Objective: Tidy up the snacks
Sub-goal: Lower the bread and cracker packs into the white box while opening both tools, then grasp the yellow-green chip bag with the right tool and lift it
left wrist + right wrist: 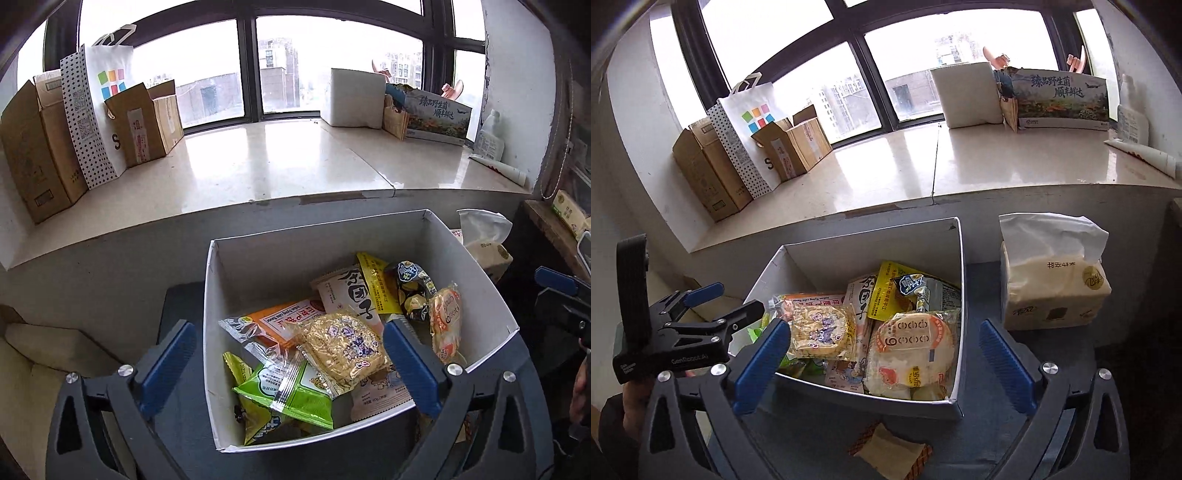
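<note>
Packet (889, 455), small and tan with a brown-orange edge, lies alone on the dark table (982, 417) nearest the right gripper (884, 363), just outside the near wall of the white box (955, 280); by my reading it is the one snack left to put away. The right gripper's blue fingers (759, 367) stand wide apart and hold nothing, hanging over the box's near edge with the packet below and between them. The left gripper (291, 369) is likewise spread and empty, its right finger over the box's contents and its left one outside the left wall. Inside the box most of the work looks done: a green packet (295, 397) and a yellow one lie near, a pale cracker pack (341, 350) over an orange packet in the middle, a round rice-cake pack (910, 345) on the right, and white, yellow and dark wrappers leaning against the far side. They are heaped rather than lined up, so some tidying may remain if order within the box matters. Right of the box stands a tissue pack (1054, 291), apart from it. Farther off, a pale window ledge (277, 162) carries cardboard boxes and a dotted paper bag on the left, a white block and a printed carton on the right; whether any hold snacks I cannot tell.
</note>
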Motion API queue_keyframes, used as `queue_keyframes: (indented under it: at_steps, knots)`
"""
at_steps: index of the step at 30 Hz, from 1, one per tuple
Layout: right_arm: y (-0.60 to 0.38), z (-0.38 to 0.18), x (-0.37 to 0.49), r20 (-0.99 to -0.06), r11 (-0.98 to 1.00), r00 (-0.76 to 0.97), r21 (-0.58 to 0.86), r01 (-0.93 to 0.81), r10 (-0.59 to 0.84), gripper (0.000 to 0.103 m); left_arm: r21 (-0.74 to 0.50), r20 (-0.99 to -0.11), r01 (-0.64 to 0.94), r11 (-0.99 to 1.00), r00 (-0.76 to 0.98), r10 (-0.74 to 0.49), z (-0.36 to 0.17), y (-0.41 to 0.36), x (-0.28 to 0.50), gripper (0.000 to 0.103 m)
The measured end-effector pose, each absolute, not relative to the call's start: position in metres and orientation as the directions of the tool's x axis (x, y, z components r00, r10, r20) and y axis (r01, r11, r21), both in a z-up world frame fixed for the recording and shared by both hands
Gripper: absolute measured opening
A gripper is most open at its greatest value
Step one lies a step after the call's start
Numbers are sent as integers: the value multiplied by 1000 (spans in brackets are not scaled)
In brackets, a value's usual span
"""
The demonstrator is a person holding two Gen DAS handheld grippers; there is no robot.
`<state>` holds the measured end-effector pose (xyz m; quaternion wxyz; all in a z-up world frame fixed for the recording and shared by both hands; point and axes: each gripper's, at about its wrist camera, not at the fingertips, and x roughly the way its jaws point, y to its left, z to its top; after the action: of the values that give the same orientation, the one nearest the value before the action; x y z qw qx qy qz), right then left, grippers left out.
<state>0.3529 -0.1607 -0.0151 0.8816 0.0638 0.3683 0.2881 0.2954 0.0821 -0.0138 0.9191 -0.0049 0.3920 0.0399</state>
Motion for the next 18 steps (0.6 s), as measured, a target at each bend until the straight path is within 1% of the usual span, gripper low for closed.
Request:
queue_keyframes:
  at_steps: [5, 7, 9, 12, 14, 18]
  knots:
    - [-180, -3, 310, -562, 809, 593, 293, -509, 576, 103, 16, -694, -41, 999, 719, 40, 1, 74, 255, 103]
    - [-191, -6, 290, -552, 797, 586, 296, -527, 593, 103, 22, -680, -18, 1000, 732, 28, 4, 68, 233, 103]
    - [-202, -16, 271, -554, 786, 571, 309, -535, 606, 103, -1, -670, 5, 1000, 742, -5, 7, 63, 209, 103]
    - [-216, -39, 244, -574, 793, 563, 307, -526, 595, 103, -18, -662, 26, 1000, 749, -31, 5, 54, 175, 103]
    - [-221, -60, 230, -609, 813, 558, 288, -507, 564, 103, -33, -657, 46, 998, 752, -56, 0, 47, 154, 103]
    - [-231, -101, 216, -669, 843, 531, 304, -443, 520, 103, -87, -664, 76, 993, 739, -115, -11, 34, 125, 103]
